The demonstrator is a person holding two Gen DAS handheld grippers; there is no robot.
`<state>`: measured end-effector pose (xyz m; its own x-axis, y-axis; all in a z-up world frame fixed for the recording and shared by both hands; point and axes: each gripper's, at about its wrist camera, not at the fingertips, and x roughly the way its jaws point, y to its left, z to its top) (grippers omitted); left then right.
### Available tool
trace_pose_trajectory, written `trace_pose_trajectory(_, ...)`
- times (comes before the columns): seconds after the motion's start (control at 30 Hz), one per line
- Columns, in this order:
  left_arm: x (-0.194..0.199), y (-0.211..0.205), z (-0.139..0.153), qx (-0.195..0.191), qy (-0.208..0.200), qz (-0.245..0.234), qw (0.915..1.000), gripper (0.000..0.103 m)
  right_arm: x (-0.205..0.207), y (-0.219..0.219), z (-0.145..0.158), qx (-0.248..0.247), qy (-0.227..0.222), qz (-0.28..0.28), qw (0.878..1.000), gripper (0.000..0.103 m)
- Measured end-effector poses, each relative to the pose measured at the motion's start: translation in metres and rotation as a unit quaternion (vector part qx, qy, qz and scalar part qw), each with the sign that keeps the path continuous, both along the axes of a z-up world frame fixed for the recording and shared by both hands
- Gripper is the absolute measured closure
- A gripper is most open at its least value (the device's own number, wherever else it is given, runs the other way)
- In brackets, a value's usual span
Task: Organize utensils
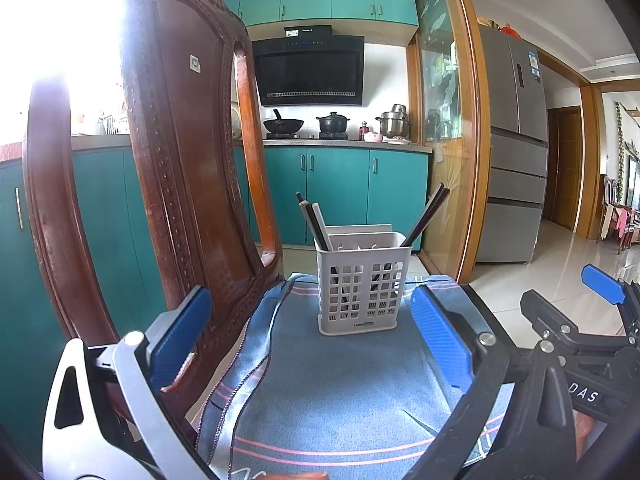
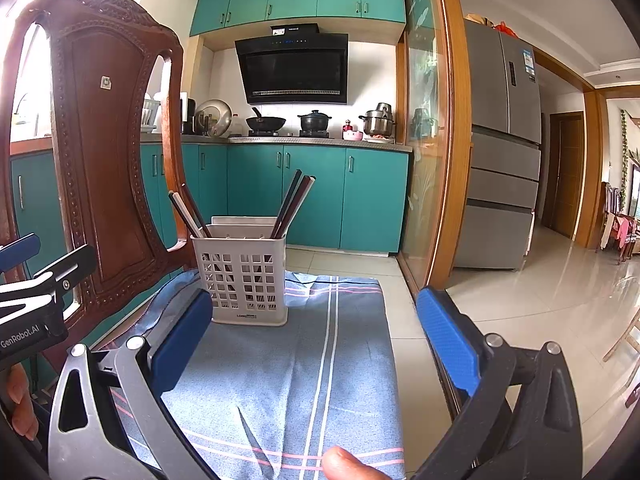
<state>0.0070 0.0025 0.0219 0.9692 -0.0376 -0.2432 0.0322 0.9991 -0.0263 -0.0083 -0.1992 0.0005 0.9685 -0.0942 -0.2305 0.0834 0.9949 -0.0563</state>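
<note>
While both claws gape, utensil holder (image 1: 363, 282) ahead, apart.

Blue ribbed pads (image 2: 450, 340) on grey-and-black frames — round silver screws (image 2: 491, 339), white "GenRobot.AI" lettering (image 2: 20, 336).

Blue cloth (image 2: 288, 364) — white utensil basket (image 2: 244, 280) standing on it.

holder (image 1: 363, 280): 1 white slotted | chopsticks: left bunch (image 1: 314, 222) about 3, right bunch (image 1: 426, 216) about 3 | cloth (image 1: 340, 380): 1 blue striped | chair (image 1: 180, 160): 1 wooden | tongs: 2 sets, left (image 1: 312, 344), right (image 2: 316, 344)
</note>
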Motion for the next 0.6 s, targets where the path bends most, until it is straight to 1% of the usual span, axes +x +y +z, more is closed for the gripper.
trace_pose_trajectory(0.6,-0.0003,-0.001,-0.0053,0.0,0.006,0.004,1.0,0.004,0.0016,-0.0021,-0.0023,-0.004,0.003,0.005,1.0,0.003)
